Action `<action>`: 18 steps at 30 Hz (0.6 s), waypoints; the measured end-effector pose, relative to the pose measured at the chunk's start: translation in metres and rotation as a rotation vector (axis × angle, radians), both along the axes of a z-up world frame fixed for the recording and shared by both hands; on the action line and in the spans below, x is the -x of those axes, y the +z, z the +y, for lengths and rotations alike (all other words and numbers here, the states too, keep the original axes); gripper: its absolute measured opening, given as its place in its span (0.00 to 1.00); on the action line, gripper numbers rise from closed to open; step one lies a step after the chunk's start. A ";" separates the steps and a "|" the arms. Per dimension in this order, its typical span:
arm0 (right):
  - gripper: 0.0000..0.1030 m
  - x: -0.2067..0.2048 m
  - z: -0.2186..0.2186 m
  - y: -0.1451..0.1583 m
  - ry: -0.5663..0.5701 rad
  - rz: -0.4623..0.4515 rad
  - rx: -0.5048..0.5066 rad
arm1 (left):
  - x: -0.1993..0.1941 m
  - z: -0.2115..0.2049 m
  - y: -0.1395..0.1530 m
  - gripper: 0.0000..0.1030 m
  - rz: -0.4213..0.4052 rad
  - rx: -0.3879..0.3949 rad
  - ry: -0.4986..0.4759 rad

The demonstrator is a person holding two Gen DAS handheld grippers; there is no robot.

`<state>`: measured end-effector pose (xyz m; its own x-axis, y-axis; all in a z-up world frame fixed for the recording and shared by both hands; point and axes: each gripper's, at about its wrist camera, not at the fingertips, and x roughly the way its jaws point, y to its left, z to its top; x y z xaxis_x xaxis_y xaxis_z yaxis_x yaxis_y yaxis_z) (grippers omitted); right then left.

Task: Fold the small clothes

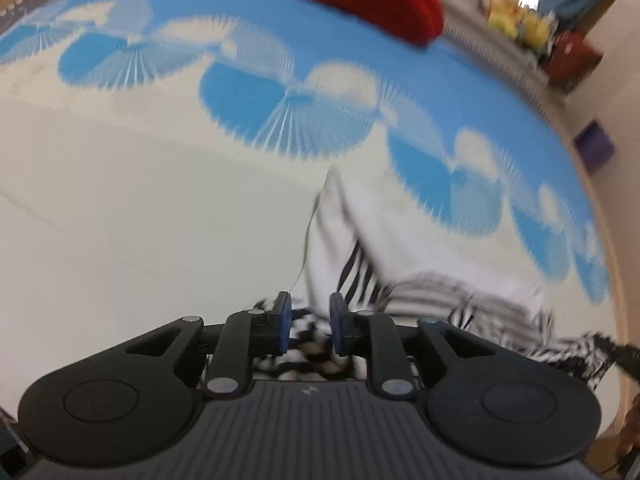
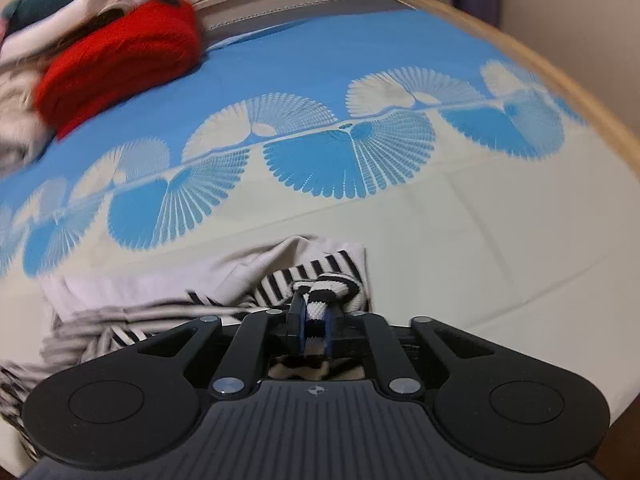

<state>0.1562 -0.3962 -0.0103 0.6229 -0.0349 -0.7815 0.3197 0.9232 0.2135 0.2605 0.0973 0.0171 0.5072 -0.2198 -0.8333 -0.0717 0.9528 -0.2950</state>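
Right wrist view is showing the right gripper (image 2: 314,326) pinching the striped garment (image 2: 320,270) at 6 o'clock on the bedspread (image 2: 480,240), while the left gripper (image 1: 307,322) is hanging parted over it, probably needing to clamp before folding.

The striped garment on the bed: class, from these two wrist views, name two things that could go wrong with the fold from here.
1. The right gripper pinches only a bunched edge of the striped garment, so the cloth might slip out.
2. The left gripper has its jaws apart with cloth between them; without a second hold, the crumpled garment may well fold unevenly on the bedspread.
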 end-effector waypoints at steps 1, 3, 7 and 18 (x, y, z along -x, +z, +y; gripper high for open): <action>0.13 0.001 0.001 0.004 -0.001 -0.020 -0.010 | 0.000 0.000 0.002 0.30 -0.007 -0.006 0.010; 0.21 0.006 0.003 0.011 0.001 -0.060 0.009 | -0.002 0.003 0.001 0.30 0.003 -0.018 0.032; 0.30 0.015 -0.010 0.018 -0.078 -0.094 0.070 | 0.004 0.007 0.001 0.30 0.007 -0.041 0.031; 0.32 0.067 -0.048 0.020 -0.014 -0.127 0.151 | 0.055 0.025 0.020 0.44 -0.124 -0.212 -0.131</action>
